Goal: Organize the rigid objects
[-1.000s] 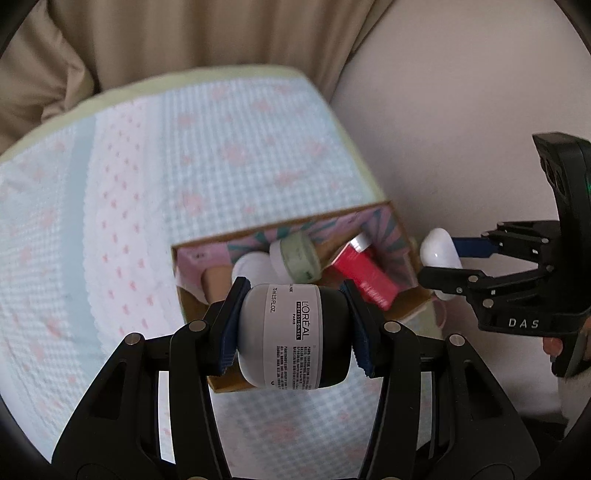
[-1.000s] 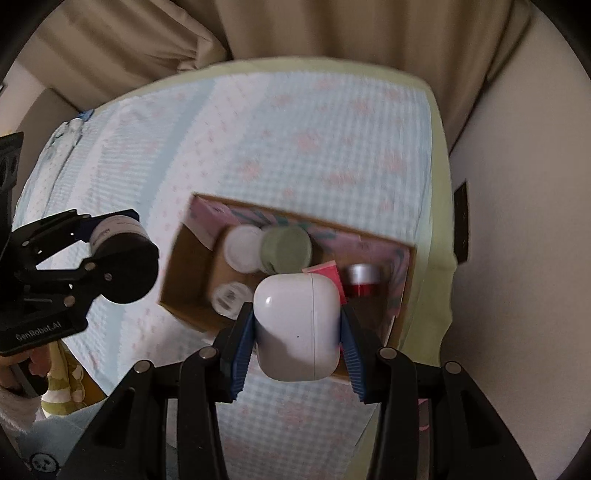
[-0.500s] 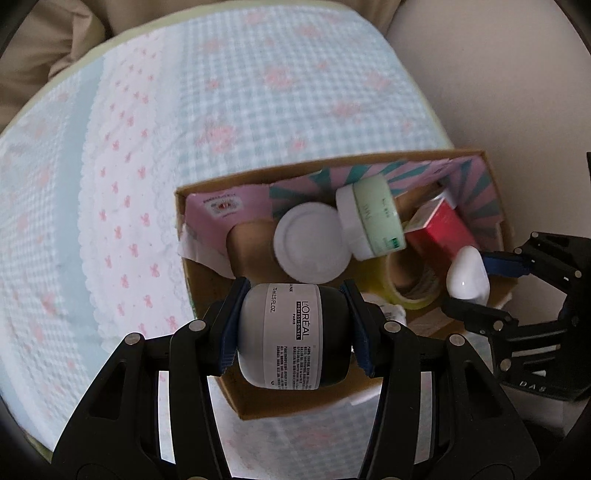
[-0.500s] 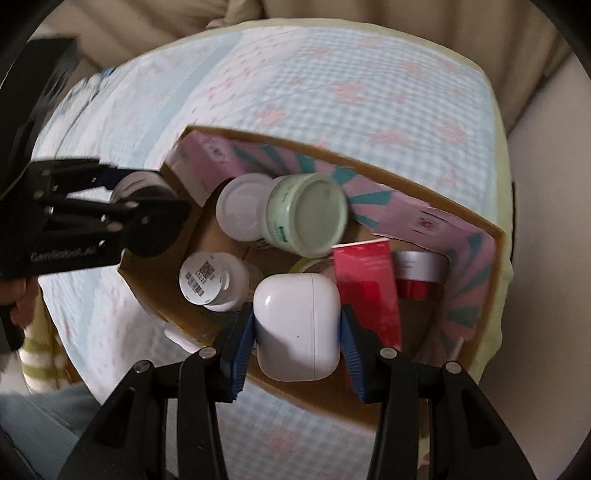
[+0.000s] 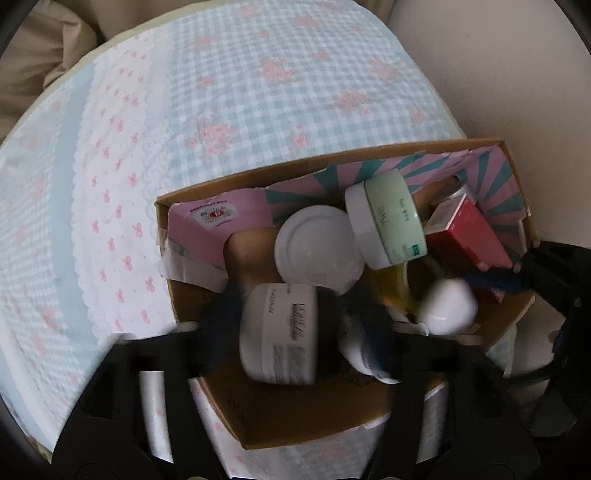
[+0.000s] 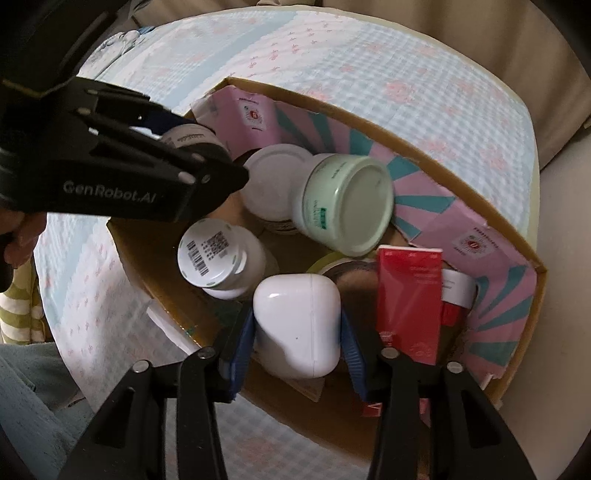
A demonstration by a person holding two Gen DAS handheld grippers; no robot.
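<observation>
left gripper [image 5: 291, 325] clamped on a black-and-white jar [image 5: 279, 332], held over the near-left part of the cardboard box [image 6: 424, 147]; the jar lies on its side, its long axis running crosswise between the blue pads, white label toward the camera, the print blurred by motion. right gripper [image 6: 297, 328] closed on a white earbud case [image 6: 297, 325], held upright inside the box near its front wall, rounded broad face toward the lens and long axis pointing along the fingers.

inside the box, lined with pink-and-teal striped paper: a mint-green jar [image 6: 347, 203] tilted on its side toward the back wall, flat base facing the right wrist camera; a white round lid [image 5: 317, 251] just left of it and touching it; a white bottle with a barcode [image 6: 218, 254] left of the earbud case, its barcoded end facing up; a red carton [image 6: 410, 302] standing on end just right of the case, long axis vertical; a roll of yellowish tape [image 6: 332, 264] partly hidden behind the case.

the box rests on a bed [image 5: 258, 85] covered with a pale blue gingham cloth with pink flowers and a white lace-edged band. beige curtain [image 6: 461, 33] behind the bed; a plain cream wall [image 5: 498, 62] to the box's right.
</observation>
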